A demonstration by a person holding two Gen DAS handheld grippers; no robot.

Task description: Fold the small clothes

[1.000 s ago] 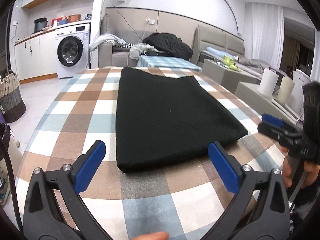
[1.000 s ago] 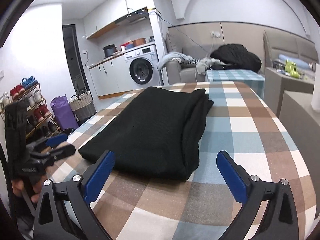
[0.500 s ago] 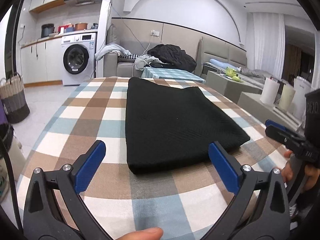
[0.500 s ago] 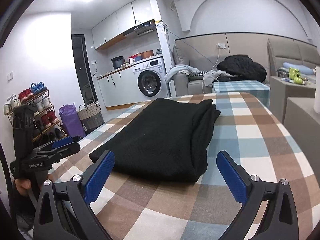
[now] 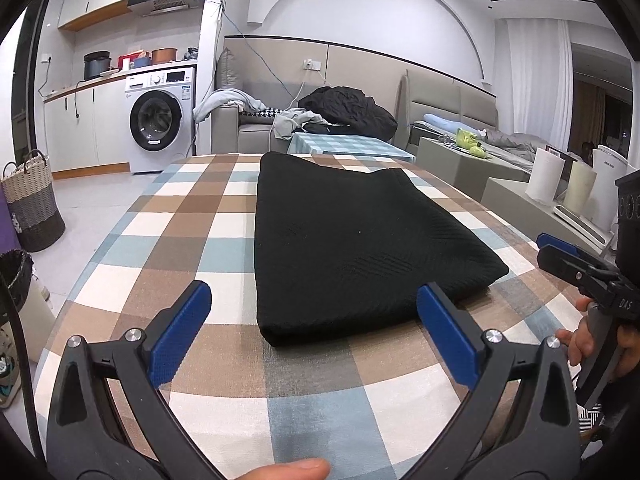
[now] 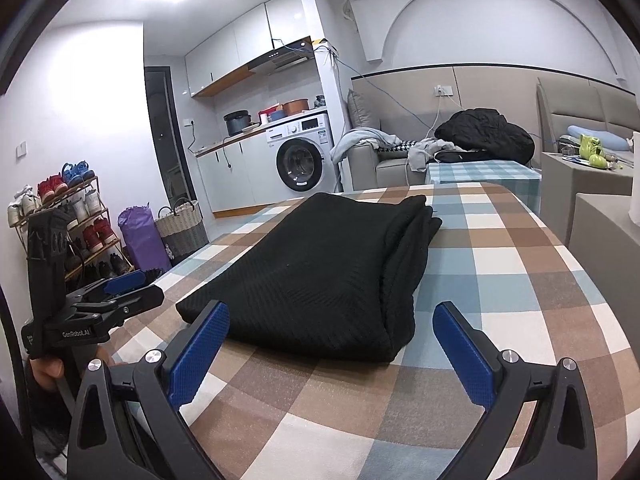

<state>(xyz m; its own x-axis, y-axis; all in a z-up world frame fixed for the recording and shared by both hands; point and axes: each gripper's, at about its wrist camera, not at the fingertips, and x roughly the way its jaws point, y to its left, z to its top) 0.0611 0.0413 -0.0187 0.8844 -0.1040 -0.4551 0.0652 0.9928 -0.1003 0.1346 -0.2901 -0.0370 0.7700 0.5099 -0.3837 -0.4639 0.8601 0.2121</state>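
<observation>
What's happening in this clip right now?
A person holds a gripper in each hand over a checked table. A black garment lies on it, already folded into a flat rectangle with stacked layers along one side. The left gripper and the right gripper are both open, just short of the garment's near edge. Neither touches or holds it.

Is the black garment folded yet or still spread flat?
Folded: the black garment lies as a thick rectangle, stacked layers showing along its right edge. Both grippers are open, off it.
</observation>
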